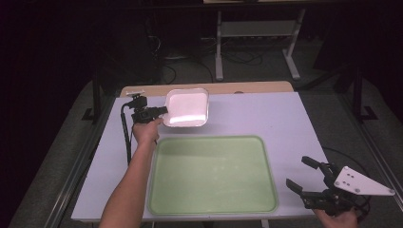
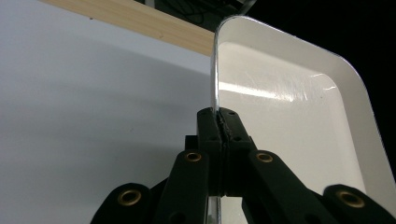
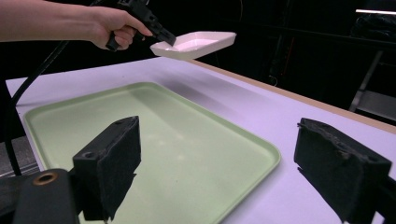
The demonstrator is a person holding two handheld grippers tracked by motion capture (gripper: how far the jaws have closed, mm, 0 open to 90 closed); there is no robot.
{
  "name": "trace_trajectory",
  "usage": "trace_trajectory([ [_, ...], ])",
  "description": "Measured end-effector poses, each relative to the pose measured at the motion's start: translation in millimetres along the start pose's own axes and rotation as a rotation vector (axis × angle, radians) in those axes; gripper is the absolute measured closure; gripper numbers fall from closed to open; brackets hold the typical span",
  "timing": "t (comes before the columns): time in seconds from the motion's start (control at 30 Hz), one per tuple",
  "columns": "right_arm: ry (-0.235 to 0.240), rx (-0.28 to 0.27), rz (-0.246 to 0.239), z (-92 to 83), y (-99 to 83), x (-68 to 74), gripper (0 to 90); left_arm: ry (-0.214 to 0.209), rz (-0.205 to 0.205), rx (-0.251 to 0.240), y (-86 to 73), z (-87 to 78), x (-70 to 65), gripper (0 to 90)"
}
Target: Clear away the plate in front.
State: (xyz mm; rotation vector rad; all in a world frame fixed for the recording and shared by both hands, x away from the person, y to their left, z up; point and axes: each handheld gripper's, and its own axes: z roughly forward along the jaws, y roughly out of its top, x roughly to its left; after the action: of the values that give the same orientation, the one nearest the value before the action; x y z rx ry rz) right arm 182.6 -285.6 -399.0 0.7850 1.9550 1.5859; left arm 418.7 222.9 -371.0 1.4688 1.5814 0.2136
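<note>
A white rectangular dish (image 1: 187, 107) hangs above the far part of the table, held by its left rim. My left gripper (image 1: 163, 111) is shut on that rim; in the left gripper view the jaws pinch the thin edge of the dish (image 2: 299, 116) at the gripper (image 2: 223, 125). The right gripper view has the dish (image 3: 194, 44) lifted clear of the table in the left gripper (image 3: 167, 38). A large pale green tray (image 1: 212, 174) lies flat on the near middle of the table. My right gripper (image 1: 304, 174) stands open beside the tray's right edge, nothing between its jaws (image 3: 217, 158).
The white table (image 1: 290, 118) has a wooden strip (image 1: 256, 87) along its far edge. The left gripper's cable (image 1: 126, 137) trails down the left side. Past the table stand a metal frame (image 1: 256, 33) and floor cables.
</note>
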Motion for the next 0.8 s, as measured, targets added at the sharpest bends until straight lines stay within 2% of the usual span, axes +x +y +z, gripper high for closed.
trace_trajectory([
  [0.13,-0.001,0.000,-0.003,0.3,0.1,0.4,13.9,0.001,0.009,-0.013,-3.7,-8.6,-0.7,88.6],
  [0.33,-0.001,0.001,-0.005,1.7,1.0,1.0,13.8,0.004,0.025,0.003,-17.3,-15.5,0.8,88.7],
  [0.57,0.000,0.009,-0.010,3.5,0.7,2.5,13.8,-0.020,0.006,-0.008,-28.1,-24.1,2.5,88.6],
  [0.8,-0.005,0.006,-0.009,4.7,0.9,2.6,13.8,-0.034,0.013,-0.008,-33.2,-30.7,-1.3,88.6],
])
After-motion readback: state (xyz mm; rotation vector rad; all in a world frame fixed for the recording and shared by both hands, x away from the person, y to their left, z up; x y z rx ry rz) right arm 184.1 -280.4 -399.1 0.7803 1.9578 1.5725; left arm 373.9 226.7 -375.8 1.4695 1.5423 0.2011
